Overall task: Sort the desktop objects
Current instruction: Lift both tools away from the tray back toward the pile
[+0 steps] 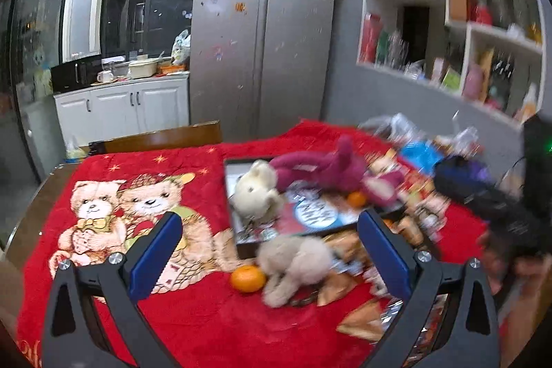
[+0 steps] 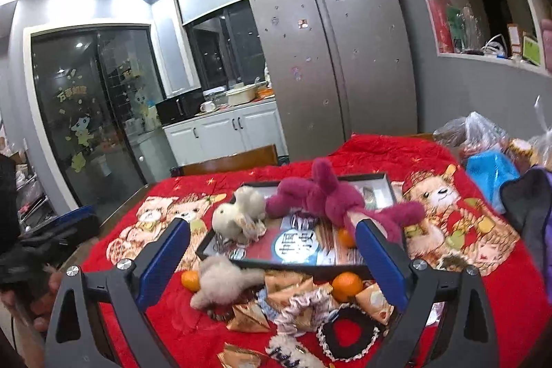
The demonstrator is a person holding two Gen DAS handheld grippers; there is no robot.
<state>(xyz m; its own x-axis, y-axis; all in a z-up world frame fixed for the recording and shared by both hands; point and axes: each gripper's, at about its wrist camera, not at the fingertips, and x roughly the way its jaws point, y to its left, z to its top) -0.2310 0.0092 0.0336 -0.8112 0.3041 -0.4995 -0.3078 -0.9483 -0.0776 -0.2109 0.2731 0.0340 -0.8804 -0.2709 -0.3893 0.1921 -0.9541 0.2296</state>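
Observation:
A black tray [image 2: 293,265] lies on the red blanket [image 2: 193,333], and a cream plush [image 2: 238,212] and a maroon plush [image 2: 321,195] sprawl over it. A grey plush [image 2: 220,281], oranges [image 2: 346,287], gold snack packets [image 2: 286,285] and a black lace scrunchie [image 2: 348,333] lie in front of the tray. My right gripper [image 2: 272,223] is open above this pile with nothing between its fingers. My left gripper [image 1: 269,214] is also open and empty, over the grey plush [image 1: 293,261] and an orange [image 1: 246,278] beside the tray [image 1: 232,212].
Plastic bags and a blue bag [image 2: 493,175] crowd the table's right side. A wooden chair back [image 2: 231,161] stands at the far edge, with a fridge [image 2: 331,57] behind it. Wall shelves [image 1: 483,40] are on the right. The left part of the blanket [image 1: 103,195] carries only its bear print.

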